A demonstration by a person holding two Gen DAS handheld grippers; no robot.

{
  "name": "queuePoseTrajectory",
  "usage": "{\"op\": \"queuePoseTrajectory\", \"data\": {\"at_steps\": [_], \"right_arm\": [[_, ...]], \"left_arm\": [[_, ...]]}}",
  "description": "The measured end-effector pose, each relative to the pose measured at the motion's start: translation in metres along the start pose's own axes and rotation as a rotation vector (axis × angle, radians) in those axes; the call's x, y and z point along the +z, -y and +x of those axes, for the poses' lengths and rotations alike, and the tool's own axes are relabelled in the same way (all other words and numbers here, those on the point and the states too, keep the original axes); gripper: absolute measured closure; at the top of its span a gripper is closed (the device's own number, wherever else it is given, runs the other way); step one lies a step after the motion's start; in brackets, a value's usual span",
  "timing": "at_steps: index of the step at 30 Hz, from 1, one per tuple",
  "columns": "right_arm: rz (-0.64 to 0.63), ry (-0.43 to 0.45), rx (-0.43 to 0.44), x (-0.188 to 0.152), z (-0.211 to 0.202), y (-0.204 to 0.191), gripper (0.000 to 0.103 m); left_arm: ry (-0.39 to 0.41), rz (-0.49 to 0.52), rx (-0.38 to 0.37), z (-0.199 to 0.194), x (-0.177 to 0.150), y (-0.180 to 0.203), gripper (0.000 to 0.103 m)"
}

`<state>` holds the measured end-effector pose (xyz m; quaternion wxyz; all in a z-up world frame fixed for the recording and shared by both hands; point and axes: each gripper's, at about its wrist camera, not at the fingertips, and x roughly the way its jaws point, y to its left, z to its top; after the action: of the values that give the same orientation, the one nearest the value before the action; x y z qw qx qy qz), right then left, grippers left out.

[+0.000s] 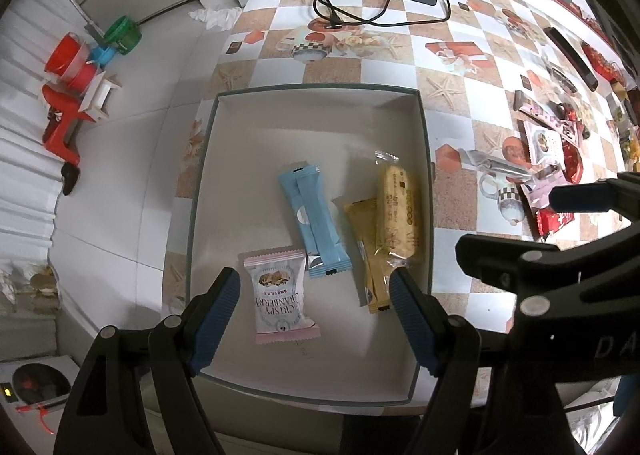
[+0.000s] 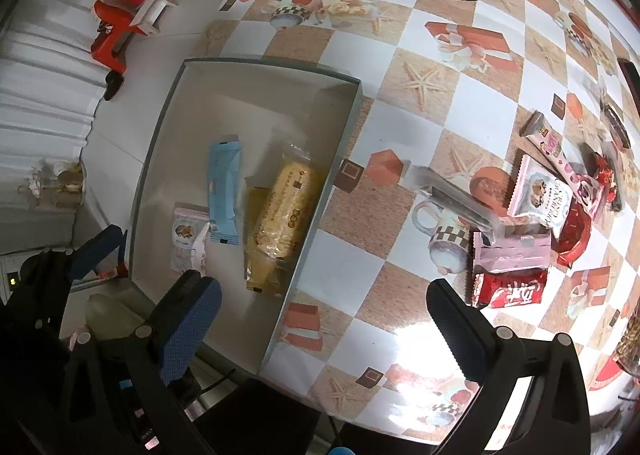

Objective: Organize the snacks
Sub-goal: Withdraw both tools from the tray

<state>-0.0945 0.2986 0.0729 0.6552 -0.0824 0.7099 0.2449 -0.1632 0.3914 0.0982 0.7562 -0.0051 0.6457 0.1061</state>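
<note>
Blue-padded left gripper [image 1: 314,311] and right gripper [image 2: 324,319] both point steeply downward, jaws spread and empty.

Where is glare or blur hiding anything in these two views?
Right wrist view: a bright glare patch washes out the tablecloth between the claw's fingers; snacks in the box look slightly soft. Left wrist view: even light, wrappers sharp, only fisheye bending at the edges.
</note>
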Motion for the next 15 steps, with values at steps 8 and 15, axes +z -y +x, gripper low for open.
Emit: {"op": "queuePoseTrajectory", "data": {"at_steps": [8,15], "right_arm": [[0.005,-0.003,0.0,-0.0016,-0.0003,0.0027,0.0],[0.007,-0.002,0.002,-0.002,-0.0002,0.0043,0.0]], "left_arm": [[-0.001,0.011,0.0,0.0007,-0.0006,0.0025,0.023],[-0.001,0.011,-0.001,0.0005,-0.0002,0.0036,0.023]]}}
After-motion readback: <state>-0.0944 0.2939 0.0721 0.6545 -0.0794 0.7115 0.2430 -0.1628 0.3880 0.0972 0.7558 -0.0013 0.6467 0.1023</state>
